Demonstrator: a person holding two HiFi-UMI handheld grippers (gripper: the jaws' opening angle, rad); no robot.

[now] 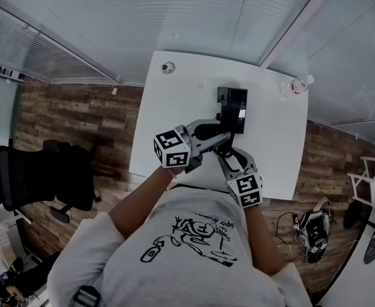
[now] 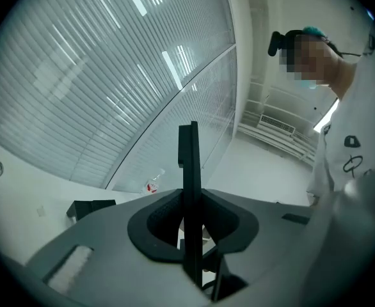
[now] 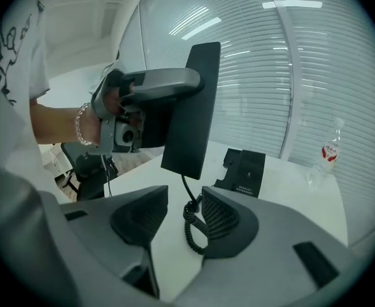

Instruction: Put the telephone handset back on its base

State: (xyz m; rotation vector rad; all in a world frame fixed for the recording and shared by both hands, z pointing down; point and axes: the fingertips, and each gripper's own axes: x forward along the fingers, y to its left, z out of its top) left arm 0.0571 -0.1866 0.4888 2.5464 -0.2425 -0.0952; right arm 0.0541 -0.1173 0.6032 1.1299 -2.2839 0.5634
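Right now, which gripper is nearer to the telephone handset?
Left. The left gripper is clamped on the handset. The right gripper is below the handset and apart from it, jaws open, with the coiled cord between them.

White T-shirt [image 1: 187, 267] with black print, beaded bracelet [image 3: 80, 125], black-and-white marker cubes [image 1: 172, 149], dark jaws

Centre frame: left tongs [image 1: 221, 135] holding black handset [image 1: 208, 132] just below base [image 1: 232, 101] on white surface [image 1: 168, 126]. Right tongs [image 1: 225, 152] close underneath. Bottle [image 1: 299, 85] at surface's upper right corner.
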